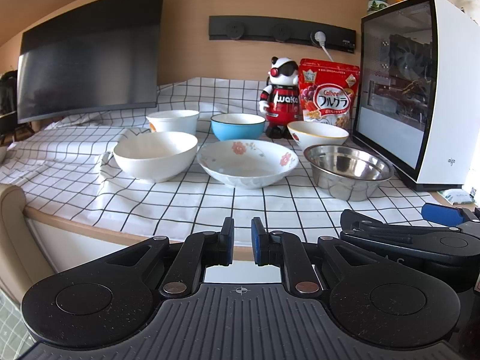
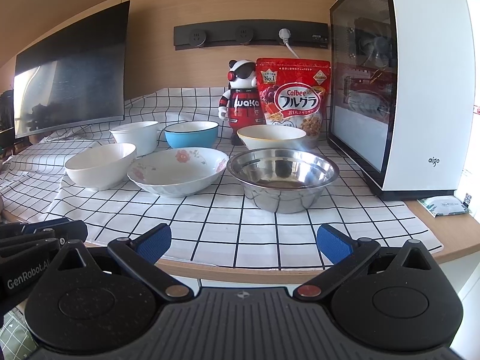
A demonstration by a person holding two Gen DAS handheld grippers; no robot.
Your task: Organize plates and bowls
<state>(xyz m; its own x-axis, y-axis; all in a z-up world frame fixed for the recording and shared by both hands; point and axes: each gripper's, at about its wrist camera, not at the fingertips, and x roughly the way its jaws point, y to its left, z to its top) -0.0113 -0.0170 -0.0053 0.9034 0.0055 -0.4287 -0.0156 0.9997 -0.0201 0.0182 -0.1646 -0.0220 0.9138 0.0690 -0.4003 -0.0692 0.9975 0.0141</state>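
Six empty bowls in two rows on the checked-cloth desk [image 2: 228,225], plain white bowl [image 2: 100,165], flowered shallow bowl [image 2: 177,171], shiny steel bowl [image 2: 282,177], blue bowl [image 2: 192,133] behind, left gripper [image 1: 242,241] jaws nearly together, empty, right gripper [image 2: 243,243] jaws wide apart, empty.

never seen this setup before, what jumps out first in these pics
Six empty bowls stand in two rows on the checked cloth: a steel bowl front right, a floral bowl mid front, a blue bowl behind. At the back, a red cereal bag and panda figure stand beside a white glass-sided PC case. A dark monitor fills the left.
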